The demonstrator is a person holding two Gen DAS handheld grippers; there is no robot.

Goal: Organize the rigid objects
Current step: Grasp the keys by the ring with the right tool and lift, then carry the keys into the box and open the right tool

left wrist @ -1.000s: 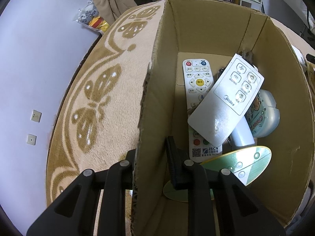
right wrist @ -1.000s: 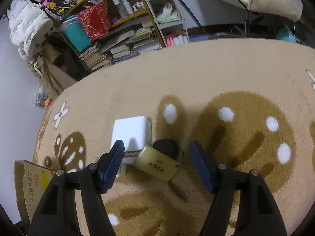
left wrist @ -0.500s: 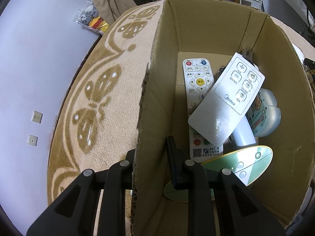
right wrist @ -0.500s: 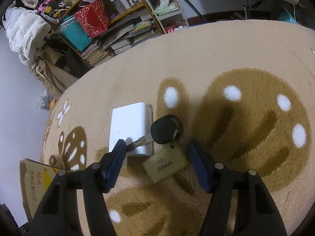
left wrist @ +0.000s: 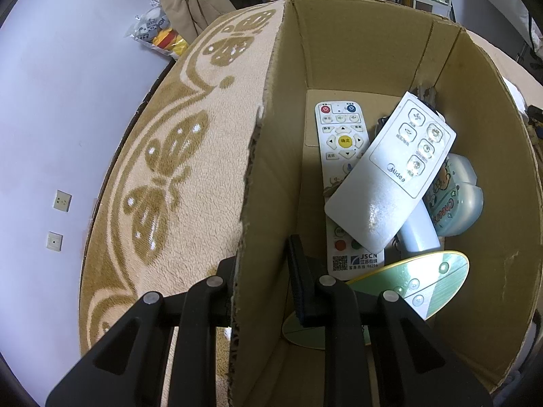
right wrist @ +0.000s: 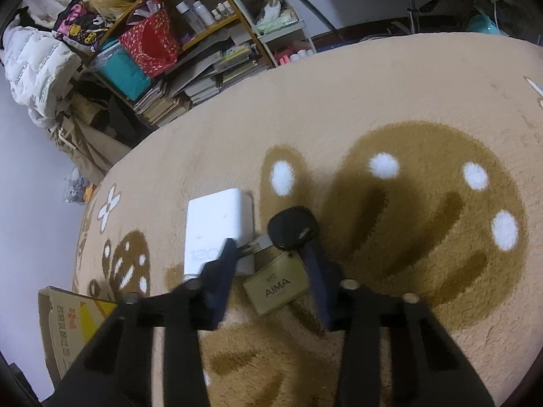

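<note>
My left gripper [left wrist: 263, 268] is shut on the left wall of a cardboard box [left wrist: 264, 176], one finger outside, one inside. The box holds a white JSCN remote [left wrist: 339, 156], a white Midea remote [left wrist: 390, 176], a green oval remote [left wrist: 417, 281] and a pale blue case [left wrist: 458, 200]. In the right wrist view my right gripper [right wrist: 269, 254] is partly closed around a black key [right wrist: 293, 229] with a gold AIMA tag [right wrist: 276, 285] lying on the carpet. The jaws straddle the key and tag; I cannot tell whether they touch. A white power bank [right wrist: 217, 227] lies just left of the key.
Everything sits on a beige carpet with brown patterns [right wrist: 407, 203]. A corner of the cardboard box [right wrist: 64, 318] shows at lower left of the right wrist view. Cluttered bookshelves [right wrist: 190, 51] stand behind. A white wall with sockets [left wrist: 57, 203] is left of the box.
My right gripper has moved forward over the key and tag and its jaws have narrowed around them. The left gripper and box have not moved.
</note>
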